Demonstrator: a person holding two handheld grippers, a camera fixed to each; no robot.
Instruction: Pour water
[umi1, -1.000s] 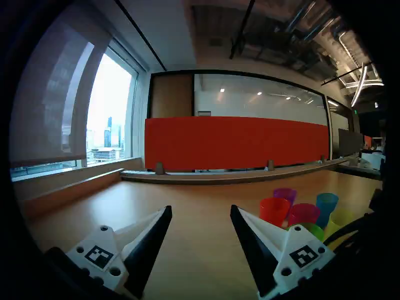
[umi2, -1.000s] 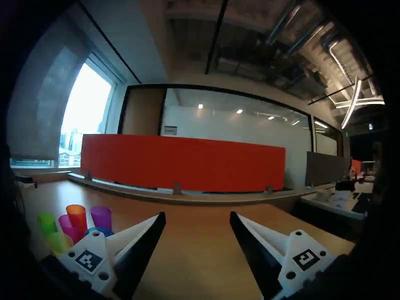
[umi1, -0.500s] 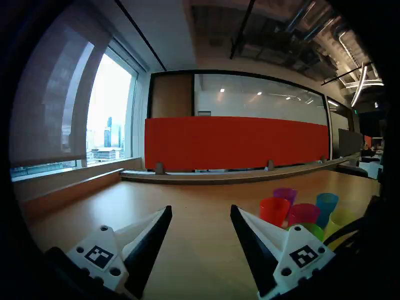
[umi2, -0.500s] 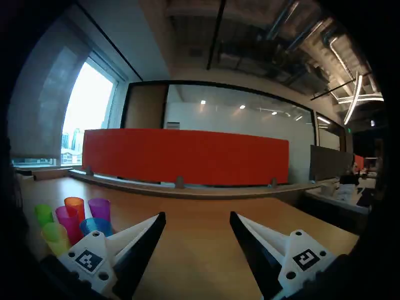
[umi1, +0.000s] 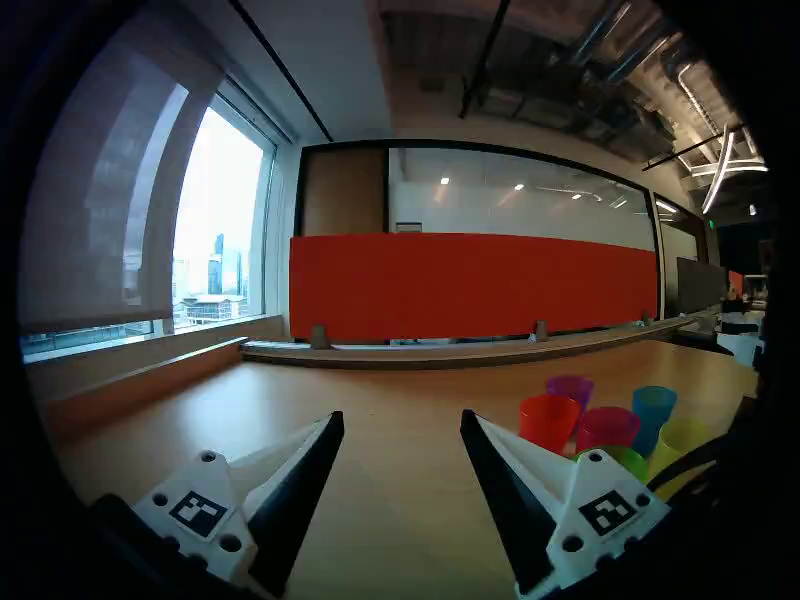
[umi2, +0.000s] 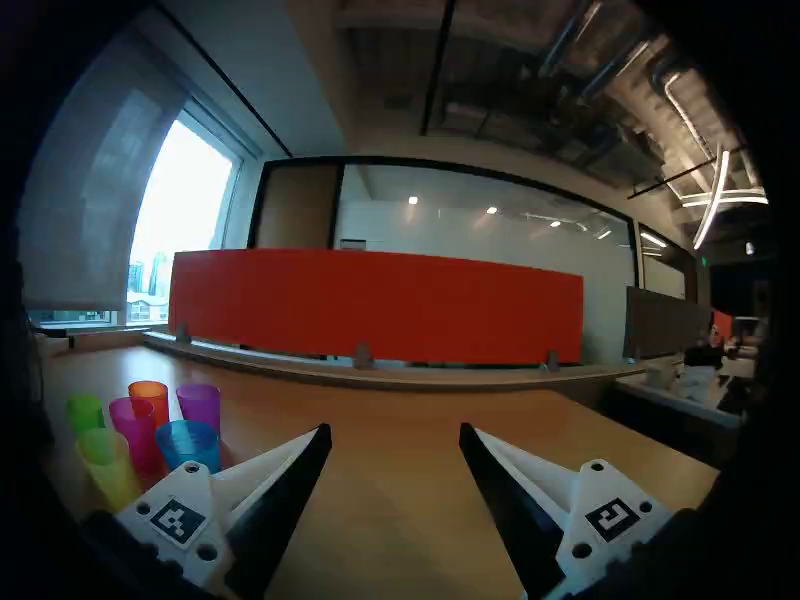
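Note:
Several coloured plastic cups stand in a cluster on the wooden table. In the left gripper view they are at the lower right: a red cup, a purple cup, a pink cup, a blue cup, a yellow cup and a green cup. My left gripper is open, low over the table, left of the cups. In the right gripper view the cups are at the lower left, with the blue cup nearest. My right gripper is open, right of them.
A long red partition runs along the table's far edge. A window and sill lie to the left. Desks with items stand to the far right.
The right gripper view has shifted: the cups now show more fully and higher beside its left finger. The left gripper has stayed still.

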